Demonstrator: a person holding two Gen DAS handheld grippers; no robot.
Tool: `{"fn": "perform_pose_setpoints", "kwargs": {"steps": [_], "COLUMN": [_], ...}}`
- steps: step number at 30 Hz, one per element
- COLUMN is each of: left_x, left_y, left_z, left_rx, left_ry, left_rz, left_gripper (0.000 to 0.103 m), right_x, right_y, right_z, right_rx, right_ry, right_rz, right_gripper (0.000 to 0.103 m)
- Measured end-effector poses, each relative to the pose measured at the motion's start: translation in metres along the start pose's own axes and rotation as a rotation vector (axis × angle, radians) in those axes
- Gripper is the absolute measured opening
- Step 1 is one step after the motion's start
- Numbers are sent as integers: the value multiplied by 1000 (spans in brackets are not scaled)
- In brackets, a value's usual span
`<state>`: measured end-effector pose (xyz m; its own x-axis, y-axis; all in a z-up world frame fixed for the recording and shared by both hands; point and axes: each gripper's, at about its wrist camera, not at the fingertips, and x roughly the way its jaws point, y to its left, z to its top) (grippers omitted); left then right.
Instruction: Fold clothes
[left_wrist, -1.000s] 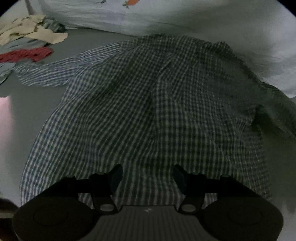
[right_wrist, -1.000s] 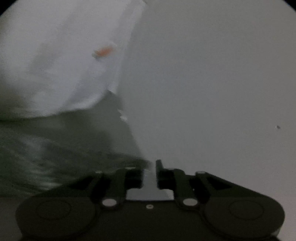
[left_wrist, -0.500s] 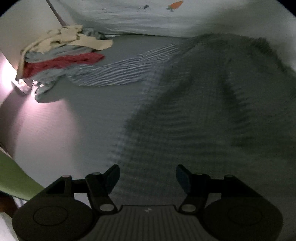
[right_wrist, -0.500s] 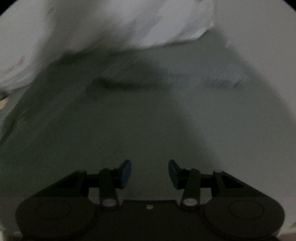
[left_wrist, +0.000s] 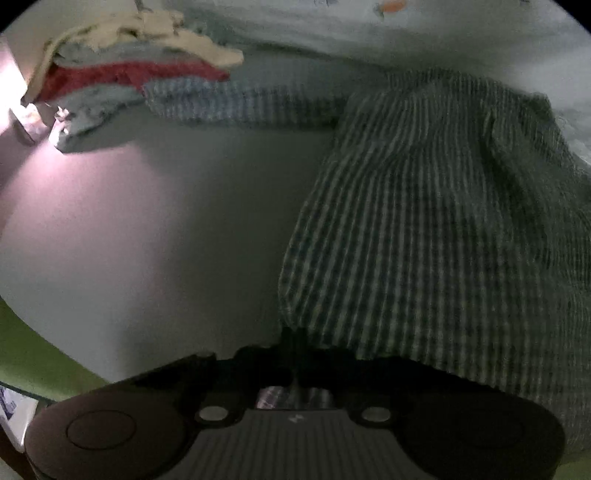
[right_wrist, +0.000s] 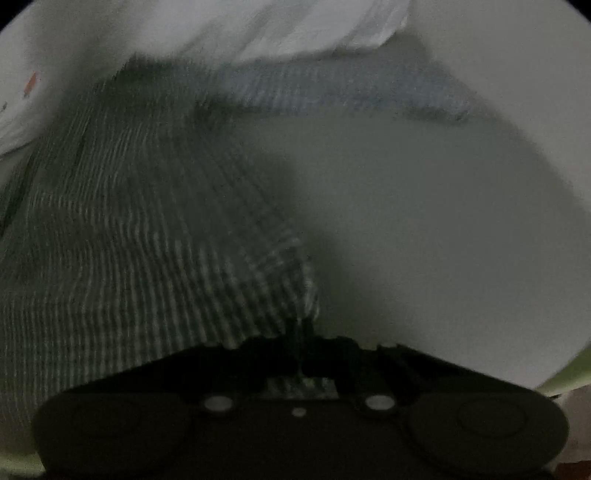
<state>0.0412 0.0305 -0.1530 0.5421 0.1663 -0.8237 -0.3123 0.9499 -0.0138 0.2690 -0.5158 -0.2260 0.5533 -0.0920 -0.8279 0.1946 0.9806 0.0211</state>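
Observation:
A dark checked shirt (left_wrist: 436, 229) lies spread on a grey sheet (left_wrist: 166, 221). My left gripper (left_wrist: 293, 350) is shut on the shirt's lower left hem corner. One sleeve (left_wrist: 236, 105) stretches left toward a clothes pile. In the right wrist view the same shirt (right_wrist: 140, 229) fills the left half. My right gripper (right_wrist: 303, 349) is shut on its lower right hem corner. The other sleeve (right_wrist: 332, 92) lies across the back.
A pile of clothes (left_wrist: 129, 70), cream, red and pale blue, sits at the back left. A white quilt with a small orange print (left_wrist: 391, 6) runs along the back, and shows in the right wrist view (right_wrist: 258, 33). A green edge (left_wrist: 37, 354) borders the sheet's near side.
Both grippers were open half a second ago and have shut on the shirt's hem corners. The left moved to the left corner, the right to the right corner.

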Motion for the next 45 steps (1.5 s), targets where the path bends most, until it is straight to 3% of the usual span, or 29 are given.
{"fn": "perform_pose_setpoints", "kwargs": {"steps": [1,4,7,9,12,13,14,16,18,20,26,27,31,33,39,42,45], "left_x": [-13,-70,-105,-90,-33,-18,-11,-13,-18,-18,-4,-2,7,11,31,51,84], "left_y": [3,25,48,52,52,52,54,57,56,50,-1,-13,-48,-63,-94,-101,-110], "left_z": [6,32,48,45,31,26,22,20,23,29,57,61,80,93,130,153,188], "left_rx": [-21,-137,-202,-176,-153,-148,-159,-178,-170,-140,-74,-68,-23,-5,39,82,121], "left_ry": [-36,-152,-196,-135,66,128,160,159,117,87,53,54,50,36,16,3,-1], "left_rz": [-26,-133,-200,-166,-94,-82,-84,-109,-114,-109,-80,-82,-91,-82,-74,-83,-112], "left_gripper": [0,0,0,2,5,5,12,29,53,54,55,55,59,59,59,63,64], "right_x": [-12,-85,-119,-102,-59,-56,-54,-64,-71,-72,-42,-35,-14,-6,21,35,52], "right_y": [2,-3,-6,-6,0,4,7,8,6,6,16,20,48,63,109,129,146], "right_z": [5,16,10,-3,-26,-30,-34,-36,-33,-27,15,23,58,76,134,169,206], "right_rx": [-3,112,167,162,135,116,96,94,102,72,-7,-31,-152,-219,-306,-312,-301], "right_ry": [-42,-171,-200,-125,51,59,63,35,1,-17,-51,-58,-102,-139,-189,-228,-246], "right_rz": [-31,1,-39,-76,-143,-156,-169,-150,-121,-111,-53,-28,59,119,217,233,243], "right_gripper": [0,0,0,1,3,7,12,39,46,46,45,41,8,5,6,21,25]}}
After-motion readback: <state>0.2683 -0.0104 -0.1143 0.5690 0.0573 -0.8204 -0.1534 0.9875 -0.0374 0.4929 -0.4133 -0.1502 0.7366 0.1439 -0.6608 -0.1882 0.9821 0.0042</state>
